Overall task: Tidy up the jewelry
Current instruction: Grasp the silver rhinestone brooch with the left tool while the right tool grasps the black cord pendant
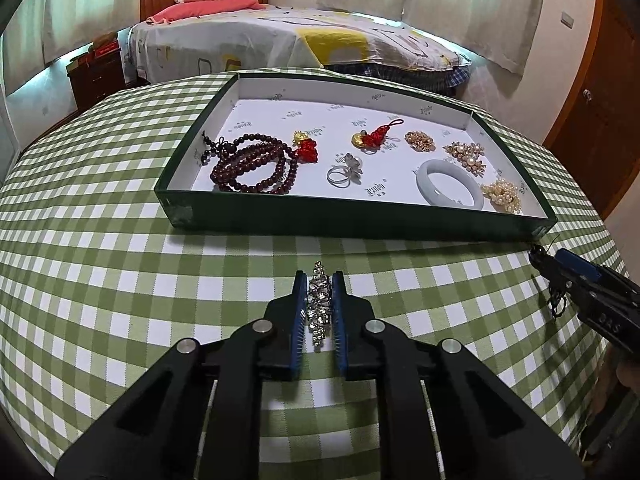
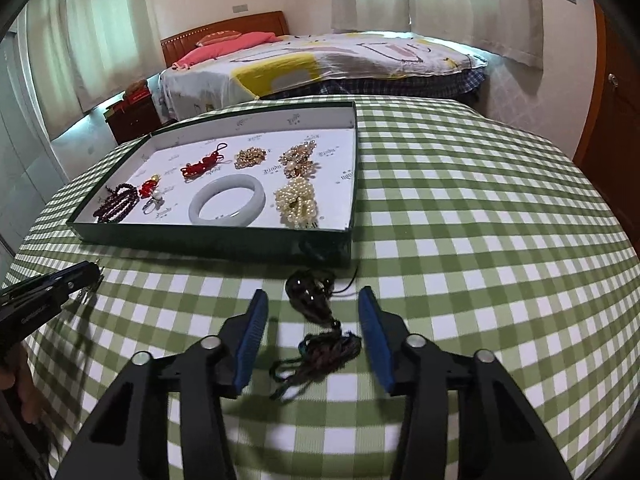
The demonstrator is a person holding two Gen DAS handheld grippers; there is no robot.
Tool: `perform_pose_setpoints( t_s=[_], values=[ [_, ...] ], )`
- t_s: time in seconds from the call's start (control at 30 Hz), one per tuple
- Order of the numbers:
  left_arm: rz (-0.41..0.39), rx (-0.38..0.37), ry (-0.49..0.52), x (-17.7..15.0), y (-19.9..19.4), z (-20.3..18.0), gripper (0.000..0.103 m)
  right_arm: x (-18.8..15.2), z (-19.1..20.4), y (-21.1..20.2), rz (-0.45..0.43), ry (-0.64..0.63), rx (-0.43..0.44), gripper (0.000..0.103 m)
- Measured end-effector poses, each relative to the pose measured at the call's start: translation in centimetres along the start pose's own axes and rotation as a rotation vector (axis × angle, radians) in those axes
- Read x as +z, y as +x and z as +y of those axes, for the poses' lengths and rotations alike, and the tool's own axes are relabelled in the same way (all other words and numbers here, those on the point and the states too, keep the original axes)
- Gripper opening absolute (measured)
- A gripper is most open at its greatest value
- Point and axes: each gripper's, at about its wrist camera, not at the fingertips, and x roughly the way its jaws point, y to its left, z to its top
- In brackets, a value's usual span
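1. Left gripper (image 1: pixel 319 284): blue pads closed on a rhinestone brooch (image 1: pixel 319 304), clamped along its length, just above the green checked tablecloth (image 1: pixel 120 280).
2. Right gripper (image 2: pixel 313 304): jaws spread wide, holding nothing; a dark bead pendant (image 2: pixel 310 292) and its tangled tassel cord (image 2: pixel 320 350) lie on the cloth between the fingers, untouched.
3. Green tray (image 1: pixel 360 220): white-lined, just beyond both grippers. It holds a string of dark red beads (image 1: pixel 256 166), a silver ring (image 1: pixel 344 170), a pale jade bangle (image 1: pixel 450 182), gold brooches (image 1: pixel 466 156) and a pearl cluster (image 1: pixel 502 196).
4. Step in hand, as judged: collection of the last loose pieces.
5. Next move calls for carrying the brooch over the near wall to a bare patch of lining, and closing the right fingers on the bead rather than the limp cord.
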Motion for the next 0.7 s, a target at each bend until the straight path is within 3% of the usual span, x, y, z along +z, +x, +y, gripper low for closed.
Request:
perform_pose_setpoints(
  t_s=[0.17,0.23,0.7],
  values=[
    [0.0,0.001,0.002,0.0,0.0,0.0,0.013,0.2,0.7,0.9,0.024,-0.03,0.004,0.03],
    [0.001,0.0,0.001,0.0,0.0,0.0,0.013,0.2,0.9,0.9,0.025,-0.037,0.006,0.021],
    [-0.016,0.012,0.008,0.0,-0.6,0.2,0.013,-0.3,1.5,-0.4,-0.01,-0.034,0.027,0.015]
  ],
)
